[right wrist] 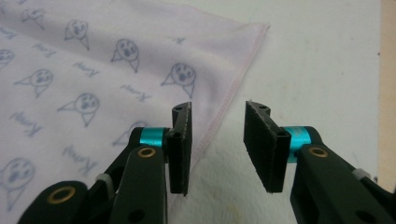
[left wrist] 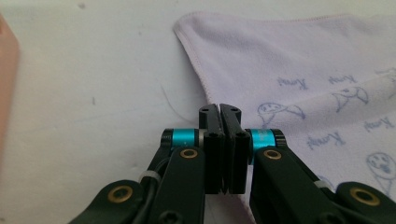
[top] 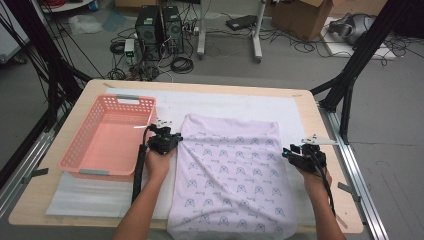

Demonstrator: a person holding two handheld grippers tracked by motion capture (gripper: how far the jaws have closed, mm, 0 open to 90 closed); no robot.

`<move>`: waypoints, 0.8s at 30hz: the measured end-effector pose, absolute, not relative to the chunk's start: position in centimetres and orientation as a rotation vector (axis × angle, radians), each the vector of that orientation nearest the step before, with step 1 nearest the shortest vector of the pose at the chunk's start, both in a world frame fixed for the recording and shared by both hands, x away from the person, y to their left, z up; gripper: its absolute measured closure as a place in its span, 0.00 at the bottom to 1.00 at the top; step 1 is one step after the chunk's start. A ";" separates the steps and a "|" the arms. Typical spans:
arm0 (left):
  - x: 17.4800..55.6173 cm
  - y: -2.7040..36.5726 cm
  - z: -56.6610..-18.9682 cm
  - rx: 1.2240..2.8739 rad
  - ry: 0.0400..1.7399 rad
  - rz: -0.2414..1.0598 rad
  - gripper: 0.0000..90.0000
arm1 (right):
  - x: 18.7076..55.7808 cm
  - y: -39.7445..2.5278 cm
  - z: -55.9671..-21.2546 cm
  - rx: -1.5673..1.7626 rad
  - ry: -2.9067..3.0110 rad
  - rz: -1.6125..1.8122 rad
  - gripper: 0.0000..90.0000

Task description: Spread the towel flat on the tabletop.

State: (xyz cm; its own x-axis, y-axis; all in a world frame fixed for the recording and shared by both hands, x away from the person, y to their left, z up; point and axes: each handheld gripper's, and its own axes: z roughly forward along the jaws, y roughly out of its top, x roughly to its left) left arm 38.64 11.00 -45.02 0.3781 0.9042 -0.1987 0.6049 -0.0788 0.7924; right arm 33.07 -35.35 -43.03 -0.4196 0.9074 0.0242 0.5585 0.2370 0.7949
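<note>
Towel edges under two grippers, basket waiting empty

High view: pale lilac fleece towel printed with small grey cartoon faces (top: 232, 172) lies spread flat on the white mat covering the wooden surface (top: 327, 200), its near end hanging over the front edge. The left gripper (top: 167, 137) sits at the towel's left border near the far corner; the right gripper (top: 295, 155) hovers at the towel's right border. Just left of the towel stands a pink perforated plastic basket (top: 87, 150), with nothing inside it.

Left gripper view: jaws pressed together at the towel's hem, which passes under them; whether cloth is actually pinched between them cannot be told.

Right gripper view: jaws stand wide apart, empty, straddling the stitched hem of the towel with one jaw over the cloth and one over the bare mat.

Risks, as I judge them: if the left jaws closed beside the hem rather than on it, lifting would leave that side behind and skew any fold. The right jaws could close on mat as well as cloth, or miss the thin edge altogether.
</note>
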 end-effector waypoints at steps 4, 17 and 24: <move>37.8 10.9 -44.8 1.763 1.274 0.355 0.70 | 32.2 -35.7 -43.7 1.335 2.132 1.097 0.64; 33.6 10.4 -44.3 1.799 1.126 0.278 0.50 | 29.4 -34.8 -44.2 1.279 2.196 1.114 0.60; 30.4 10.3 -44.6 1.841 1.070 0.289 0.49 | 27.2 -34.3 -43.8 1.247 2.220 1.087 0.57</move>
